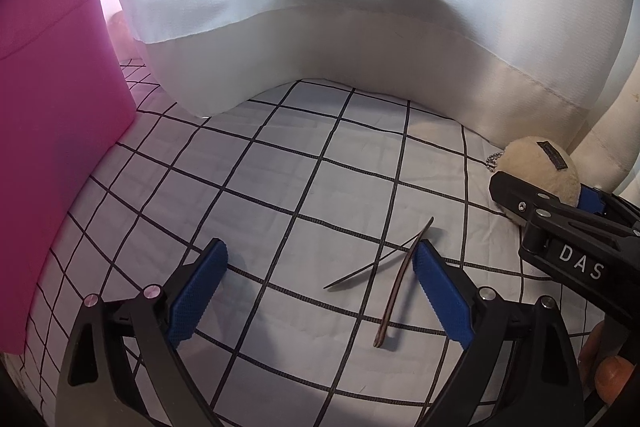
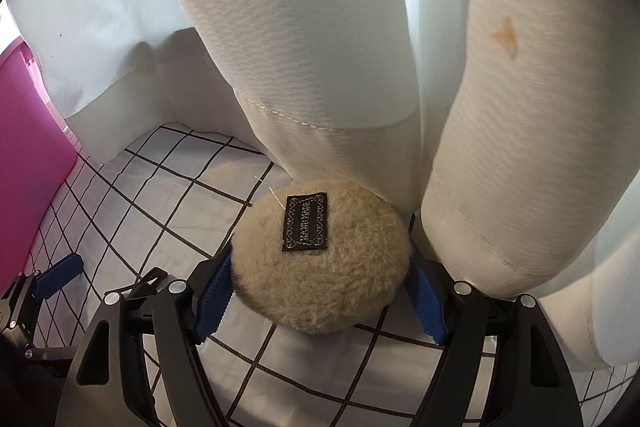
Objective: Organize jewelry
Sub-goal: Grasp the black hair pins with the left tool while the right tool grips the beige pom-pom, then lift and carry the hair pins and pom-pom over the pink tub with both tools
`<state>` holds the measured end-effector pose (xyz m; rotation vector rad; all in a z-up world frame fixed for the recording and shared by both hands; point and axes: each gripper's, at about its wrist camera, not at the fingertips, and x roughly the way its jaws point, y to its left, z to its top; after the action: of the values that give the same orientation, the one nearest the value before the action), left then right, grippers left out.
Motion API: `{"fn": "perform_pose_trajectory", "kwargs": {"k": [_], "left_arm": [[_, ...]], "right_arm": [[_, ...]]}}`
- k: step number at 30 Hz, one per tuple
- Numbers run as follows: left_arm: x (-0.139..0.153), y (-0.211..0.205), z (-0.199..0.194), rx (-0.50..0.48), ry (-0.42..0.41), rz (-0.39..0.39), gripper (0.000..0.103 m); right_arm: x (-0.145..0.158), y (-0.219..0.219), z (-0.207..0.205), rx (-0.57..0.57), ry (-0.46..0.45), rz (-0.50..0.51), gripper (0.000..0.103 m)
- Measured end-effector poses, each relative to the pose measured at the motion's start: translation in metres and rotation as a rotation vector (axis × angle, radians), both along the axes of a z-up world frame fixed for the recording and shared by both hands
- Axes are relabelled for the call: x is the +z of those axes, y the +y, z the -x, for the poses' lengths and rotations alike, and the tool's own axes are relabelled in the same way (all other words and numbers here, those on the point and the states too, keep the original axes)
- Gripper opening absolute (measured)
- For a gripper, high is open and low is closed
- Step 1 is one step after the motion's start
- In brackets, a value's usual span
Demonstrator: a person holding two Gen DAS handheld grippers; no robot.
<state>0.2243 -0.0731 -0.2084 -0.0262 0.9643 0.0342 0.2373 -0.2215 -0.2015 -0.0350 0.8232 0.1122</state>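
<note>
Gridded bedsheet (image 1: 280, 187): right gripper (image 2: 320, 291) jaws clamp the fluffy pouch (image 2: 320, 259); left gripper (image 1: 320, 291) jaws gape, and may skid off the thin hair stick (image 1: 400, 283) beside their right pad.

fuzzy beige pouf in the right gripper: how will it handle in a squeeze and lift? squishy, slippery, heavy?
Probably soft: the fuzzy pouf bulges between the right gripper pads, so expect give under squeeze. Likely light for its size, since it looks like plush. Slip seems unlikely, with fuzzy pile against ribbed blue pads. Its ball chain may dangle on lifting.
</note>
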Motion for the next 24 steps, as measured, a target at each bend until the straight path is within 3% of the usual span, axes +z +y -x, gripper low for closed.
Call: {"fn": "perform_pose_trajectory", "kwargs": {"k": [9,11,13,14,24], "left_arm": [[0.008,0.011,0.007,0.012,-0.03,0.002,0.057],[0.011,0.009,0.011,0.004,-0.038,0.002,0.046],[0.012,0.008,0.012,-0.009,-0.041,0.0,0.023],[0.013,0.007,0.012,-0.015,-0.04,0.002,0.018],[0.014,0.016,0.02,-0.003,-0.011,0.069,0.012]], "right_arm": [[-0.003,0.004,0.008,0.018,-0.014,-0.009,0.07],[-0.002,0.005,0.01,0.024,-0.016,-0.011,0.07],[-0.001,0.001,0.012,0.029,-0.022,-0.013,0.07],[-0.001,0.001,0.013,0.031,-0.023,-0.013,0.07],[0.005,-0.004,0.03,0.056,-0.035,-0.028,0.07]]}}
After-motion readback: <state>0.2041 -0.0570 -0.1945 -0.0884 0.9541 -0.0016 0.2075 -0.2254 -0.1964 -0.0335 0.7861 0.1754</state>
